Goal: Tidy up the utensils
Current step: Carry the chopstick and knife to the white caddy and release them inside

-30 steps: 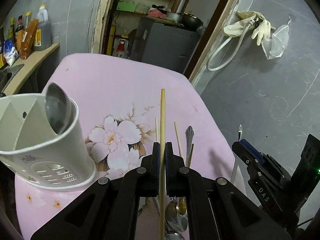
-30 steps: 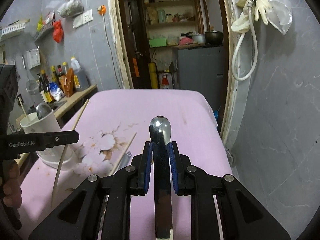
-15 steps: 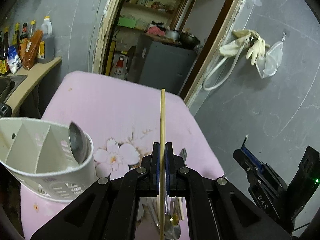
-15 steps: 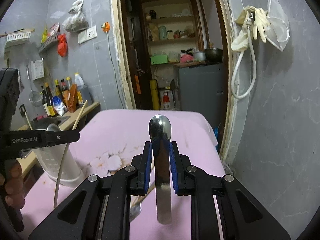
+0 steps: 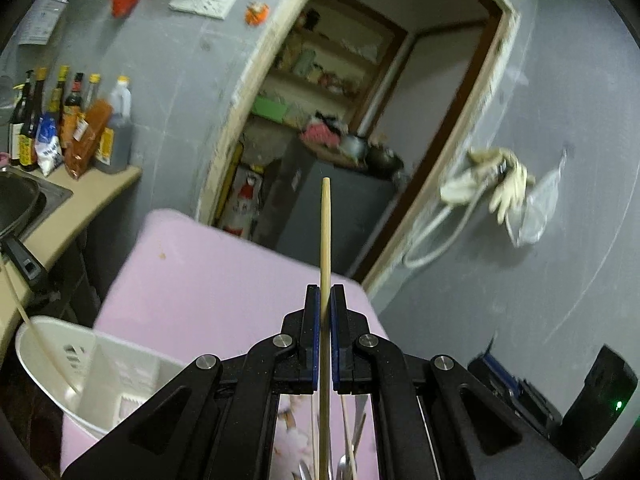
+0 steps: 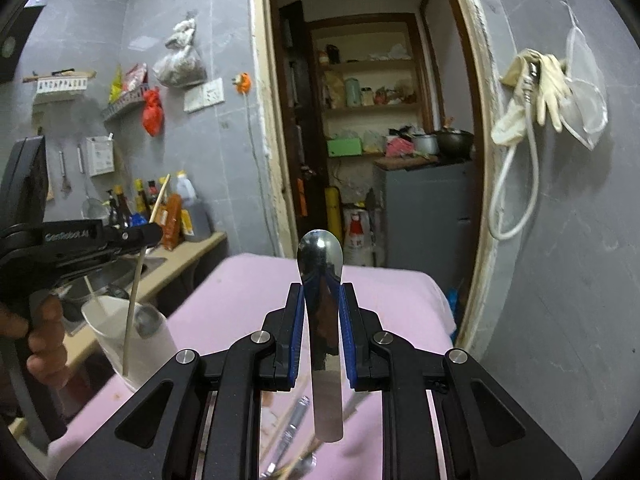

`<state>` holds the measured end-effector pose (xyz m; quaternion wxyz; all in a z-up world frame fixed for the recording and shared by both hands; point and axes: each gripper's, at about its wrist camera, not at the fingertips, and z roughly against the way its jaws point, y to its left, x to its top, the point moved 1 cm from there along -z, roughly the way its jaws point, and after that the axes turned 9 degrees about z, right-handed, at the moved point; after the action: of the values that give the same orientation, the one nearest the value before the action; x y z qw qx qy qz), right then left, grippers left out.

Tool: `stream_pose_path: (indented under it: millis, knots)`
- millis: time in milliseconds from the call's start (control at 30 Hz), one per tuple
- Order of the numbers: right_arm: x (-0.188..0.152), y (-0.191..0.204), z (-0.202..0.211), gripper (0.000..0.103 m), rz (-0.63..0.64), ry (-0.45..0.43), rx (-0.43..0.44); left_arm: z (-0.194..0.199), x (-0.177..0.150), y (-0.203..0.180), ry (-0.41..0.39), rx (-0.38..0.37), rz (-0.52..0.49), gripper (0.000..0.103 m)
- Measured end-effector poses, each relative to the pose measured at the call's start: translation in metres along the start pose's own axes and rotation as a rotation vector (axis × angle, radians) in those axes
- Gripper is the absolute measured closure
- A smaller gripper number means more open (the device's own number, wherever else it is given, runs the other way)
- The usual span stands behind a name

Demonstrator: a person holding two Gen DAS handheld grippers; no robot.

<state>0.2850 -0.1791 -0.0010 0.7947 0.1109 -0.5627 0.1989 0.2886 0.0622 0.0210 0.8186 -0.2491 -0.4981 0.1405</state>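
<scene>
The left gripper pinches a chopstick; the right gripper pinches a spoon. Both look bound for the holder, so next each needs lowering into a compartment.

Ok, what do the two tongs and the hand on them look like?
Both tongs, left and right, are matte black linkages with silver pivot screws and blue ribbed pads. The left body carries white GenRobot lettering. The hand on its handle is bare; no sleeve shows.

A pale wooden chopstick pointed toward twelve o'clock, pinched at mid-length. A shiny steel spoon stood bowl-up, likewise clamped. The white slotted utensil holder sat at eight o'clock, holding another chopstick.
</scene>
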Motion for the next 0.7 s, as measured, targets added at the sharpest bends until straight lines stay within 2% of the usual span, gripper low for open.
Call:
stream_pose_path:
  millis: [133, 400, 700]
  knots:
    - [0.02, 0.011, 0.0, 0.088, 0.002, -0.033, 0.052, 0.016, 0.031, 0.02, -0.084, 0.015, 0.045, 0.1]
    - [0.062, 0.045, -0.002, 0.088, 0.012, -0.114, 0.181, 0.057, 0.071, 0.074, -0.244, 0.12, 0.087, 0.1]
    - [0.097, 0.1, -0.017, 0.088, -0.005, -0.172, 0.339, 0.085, 0.084, 0.135, -0.341, 0.214, 0.135, 0.1]
